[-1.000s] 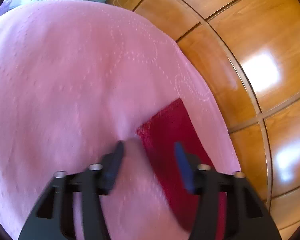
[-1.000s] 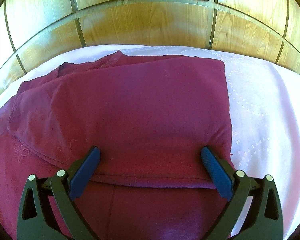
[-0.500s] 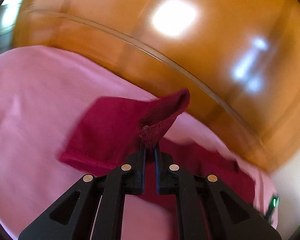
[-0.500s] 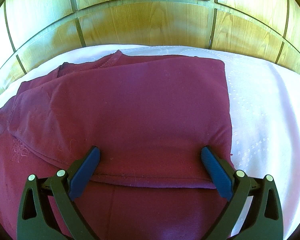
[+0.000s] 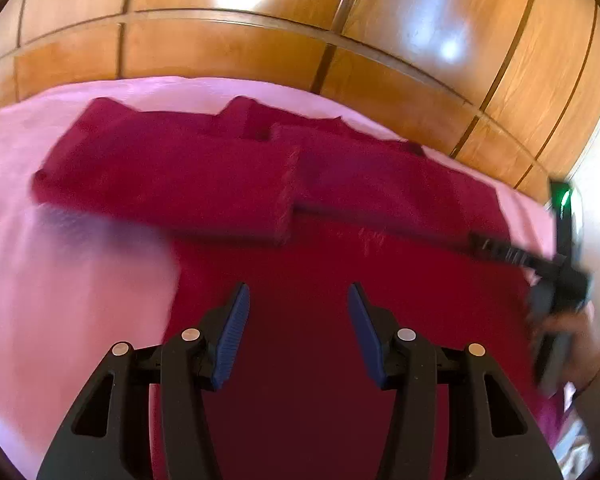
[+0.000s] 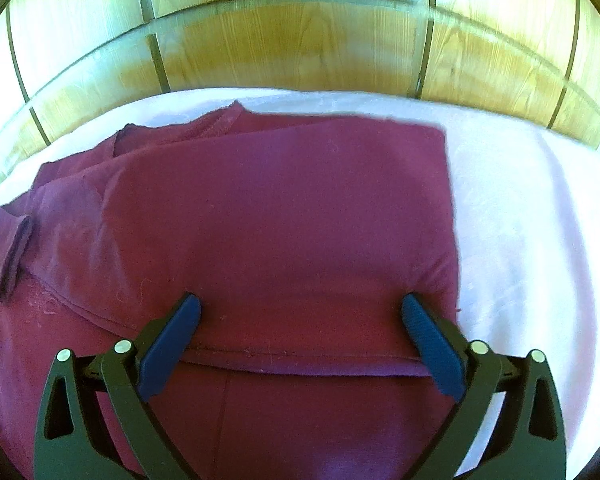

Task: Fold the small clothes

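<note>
While it lies partly folded on the pale pink quilted bedspread (image 6: 520, 220), the maroon knit garment (image 6: 280, 220) shows a stitched hem and one cuffed sleeve (image 6: 10, 248) laid across. The left gripper (image 5: 298, 300) hovers above it, fingers opening, nothing between. The right gripper (image 6: 300, 308) straddles the hem, fingers wide, closing. Glossy wooden panels (image 6: 292, 48) stand behind.

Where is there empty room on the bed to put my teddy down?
Bare pink bedcover lies left of the red shirt, and more to its right. A thin strip runs between shirt and wooden panels. The middle is all shirt.
</note>
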